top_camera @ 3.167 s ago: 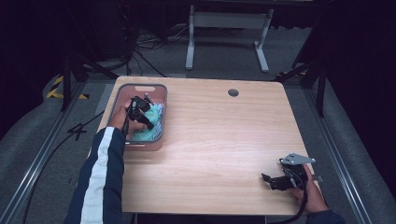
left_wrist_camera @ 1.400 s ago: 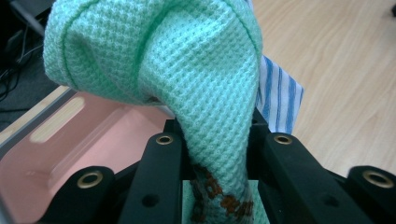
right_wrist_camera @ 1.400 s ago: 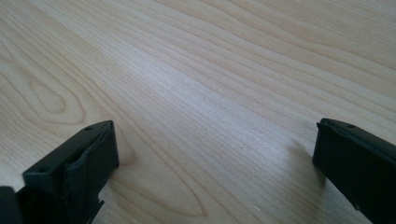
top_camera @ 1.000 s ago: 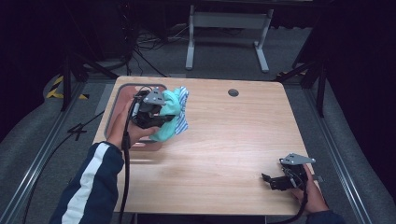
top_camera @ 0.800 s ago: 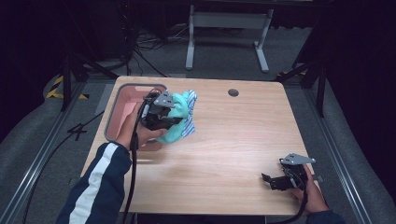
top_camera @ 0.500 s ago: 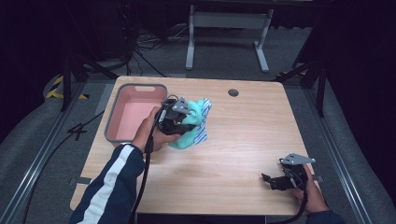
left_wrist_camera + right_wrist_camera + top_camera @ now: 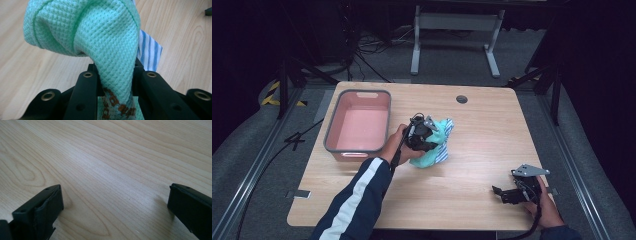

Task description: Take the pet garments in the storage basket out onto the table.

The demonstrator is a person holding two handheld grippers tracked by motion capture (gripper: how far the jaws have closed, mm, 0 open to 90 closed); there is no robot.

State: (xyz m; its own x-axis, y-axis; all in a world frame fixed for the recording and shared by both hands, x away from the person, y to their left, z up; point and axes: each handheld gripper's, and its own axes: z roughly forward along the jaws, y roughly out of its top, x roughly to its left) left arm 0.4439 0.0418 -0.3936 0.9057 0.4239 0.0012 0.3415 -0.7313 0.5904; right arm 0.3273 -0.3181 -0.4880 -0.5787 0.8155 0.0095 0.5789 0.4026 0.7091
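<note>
one mint cloth (image 7: 100, 37) bunched, clamped in left hand-held gripper (image 7: 421, 136).

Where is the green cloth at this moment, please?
In the high view, the green cloth hangs bunched from the left gripper near the table's middle, just right of the pink bin.

My left arm wears a dark navy sleeve (image 7: 357, 200) with a broad white stripe running down its length. At my right wrist a dark blue cuff (image 7: 562, 233) shows. My left gripper (image 7: 115, 75) is black all over: two flat, blocky jaws with brass-ringed screw holes near their ends and more on the body behind. A black cable (image 7: 396, 155) trails from it. My right gripper (image 7: 115, 202) is black too, its jaws blunt and square-ended, with a grey three-cornered plate (image 7: 530, 171) on top.
</note>
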